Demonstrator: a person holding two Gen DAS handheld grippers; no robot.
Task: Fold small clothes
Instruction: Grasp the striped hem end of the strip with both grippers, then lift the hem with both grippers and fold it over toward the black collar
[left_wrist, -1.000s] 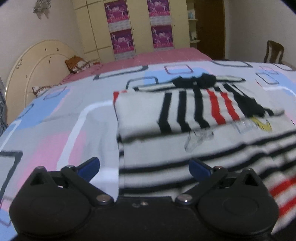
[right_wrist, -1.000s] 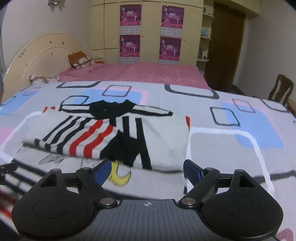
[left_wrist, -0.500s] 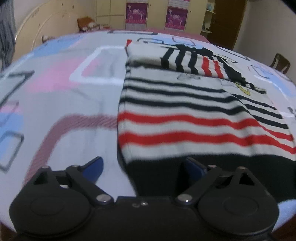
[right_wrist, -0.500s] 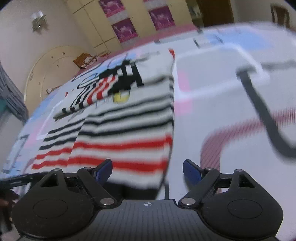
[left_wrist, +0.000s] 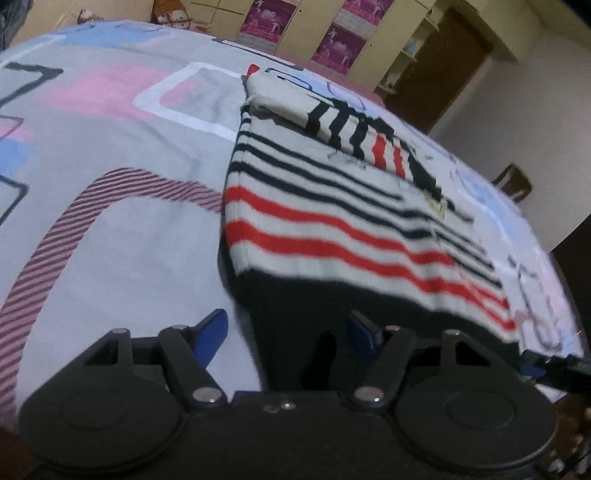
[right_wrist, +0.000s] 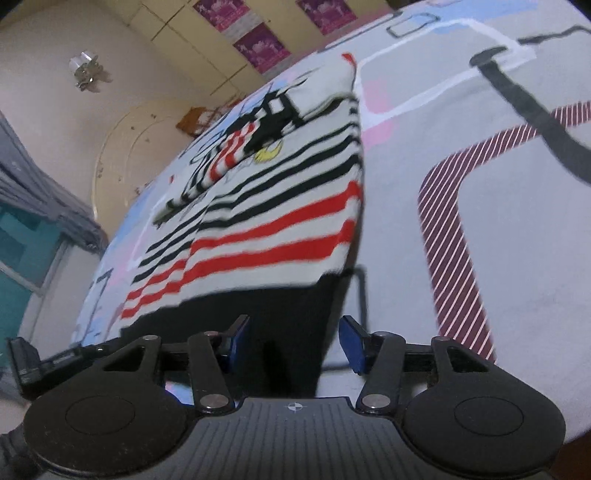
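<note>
- The striped shirt (left_wrist: 332, 221) lay flat on the bed (left_wrist: 110, 184), its top part already folded down over the body at the far end and its black hem band (left_wrist: 314, 306) at the near edge, closest to both grippers.
- The hem band ran left to right across the near side, so the shirt's remaining length stretched away from the jaws toward the far headboard (right_wrist: 122, 155).
- The left gripper (left_wrist: 288, 328) sat at the hem's near-left corner; that corner reached in between its blue pads (left_wrist: 212, 328), and the jaws stood partly open, having just been closing, with no clear pinch visible yet.
- The right gripper (right_wrist: 293, 339) sat at the near-right corner of the same hem (right_wrist: 288, 314); black fabric lay between its blue pads (right_wrist: 351, 343), and the jaws, likewise just closing, stood narrower but apparently not yet pressed on the cloth.
- Each hand was nearest its own corner, the two roughly level along the hem; in the left wrist view the tip of the right gripper showed at the far-right end of the hem (left_wrist: 554, 363).
- Judged from this, the coming move turned on the cloth lying straight ahead of both jaws: pinch both corners, then carry the hem away toward the folded top.
- Risk: the thick hem could slip from one side if the jaws shut unevenly, skewing the fold.
</note>
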